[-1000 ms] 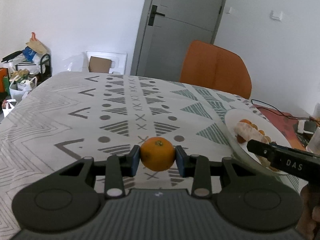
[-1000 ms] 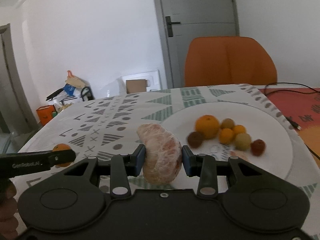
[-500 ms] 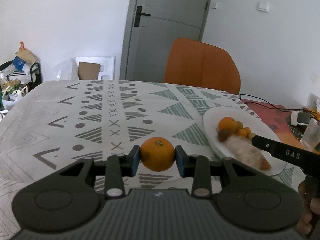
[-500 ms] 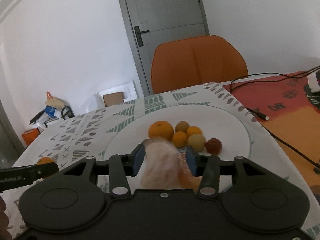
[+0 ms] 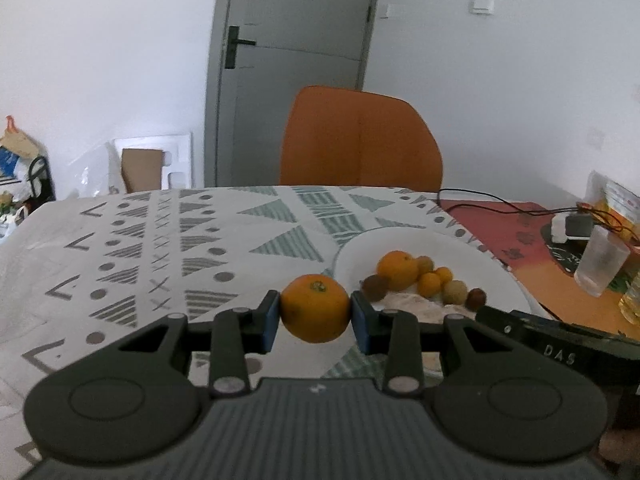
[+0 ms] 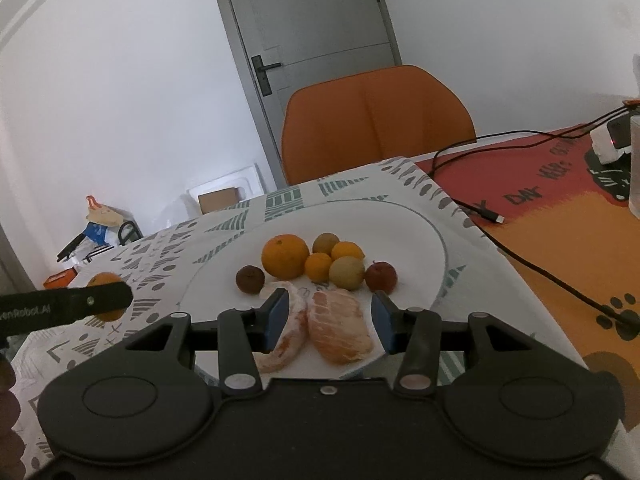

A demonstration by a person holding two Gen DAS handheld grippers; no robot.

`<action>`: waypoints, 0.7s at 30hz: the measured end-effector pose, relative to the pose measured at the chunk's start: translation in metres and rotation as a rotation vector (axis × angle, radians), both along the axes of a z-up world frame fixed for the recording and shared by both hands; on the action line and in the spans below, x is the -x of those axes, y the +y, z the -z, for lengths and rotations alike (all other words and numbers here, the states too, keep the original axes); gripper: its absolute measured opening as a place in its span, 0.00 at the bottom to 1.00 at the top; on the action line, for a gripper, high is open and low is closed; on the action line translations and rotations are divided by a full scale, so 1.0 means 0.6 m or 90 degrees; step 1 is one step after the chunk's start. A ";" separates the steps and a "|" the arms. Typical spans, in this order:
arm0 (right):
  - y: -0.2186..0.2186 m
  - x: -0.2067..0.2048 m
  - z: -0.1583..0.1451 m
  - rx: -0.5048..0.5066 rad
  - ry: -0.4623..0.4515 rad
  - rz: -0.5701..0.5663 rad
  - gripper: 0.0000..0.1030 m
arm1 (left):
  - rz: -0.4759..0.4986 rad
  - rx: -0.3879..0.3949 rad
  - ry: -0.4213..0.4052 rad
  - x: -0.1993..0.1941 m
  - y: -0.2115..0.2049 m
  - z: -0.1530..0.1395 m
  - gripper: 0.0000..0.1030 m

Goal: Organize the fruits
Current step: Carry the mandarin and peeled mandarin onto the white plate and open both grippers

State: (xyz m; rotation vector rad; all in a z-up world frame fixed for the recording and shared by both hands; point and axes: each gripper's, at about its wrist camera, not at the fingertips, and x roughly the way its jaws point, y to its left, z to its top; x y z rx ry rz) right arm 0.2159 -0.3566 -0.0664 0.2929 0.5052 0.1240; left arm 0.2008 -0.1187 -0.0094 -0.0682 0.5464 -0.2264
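Left wrist view: the left gripper [image 5: 315, 310] was seen closed on an orange [image 5: 315, 308], the fruit pinched at its widest girth between the two blue pads [image 5: 270, 322] and held clear above the patterned surface [image 5: 180, 240], just short of the near-left rim of the white plate [image 5: 472, 258]. The grip was judged to be at risk: a round, smooth-skinned fruit held only at two points could be rolled out by a sudden tilt, and it would then run across the cloth.

From the right wrist view, the right gripper [image 6: 328, 320] was seen with its jaws spread wide, nothing being held. Two peeled citrus segments [image 6: 340, 332] lay on the plate between the pads, the left one touching or nearly touching the left pad. If the gripper were drawn back carelessly, that piece could be dragged toward the near rim, where both segments already sat close to the edge.

Further out, a cluster of small fruits [image 6: 316, 266] was gathered at the plate's centre. An orange set down against it could be expected to nudge the small ones rolling. The two grippers were close together, so a collision over the plate was judged possible. A black cable [image 6: 520, 252] lay on the red mat [image 6: 560, 208] beside the plate.
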 end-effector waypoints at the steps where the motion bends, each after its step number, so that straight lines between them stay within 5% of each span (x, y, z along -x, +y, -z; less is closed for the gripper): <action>1: -0.002 0.001 0.001 -0.002 0.000 0.001 0.46 | 0.004 -0.001 -0.001 -0.001 -0.004 -0.001 0.35; 14: -0.011 0.010 -0.004 -0.009 -0.008 -0.007 0.50 | 0.043 -0.010 -0.013 -0.016 -0.057 -0.014 0.36; 21: -0.004 0.013 -0.007 -0.003 -0.008 -0.020 0.54 | 0.018 -0.018 -0.025 -0.007 -0.046 -0.016 0.56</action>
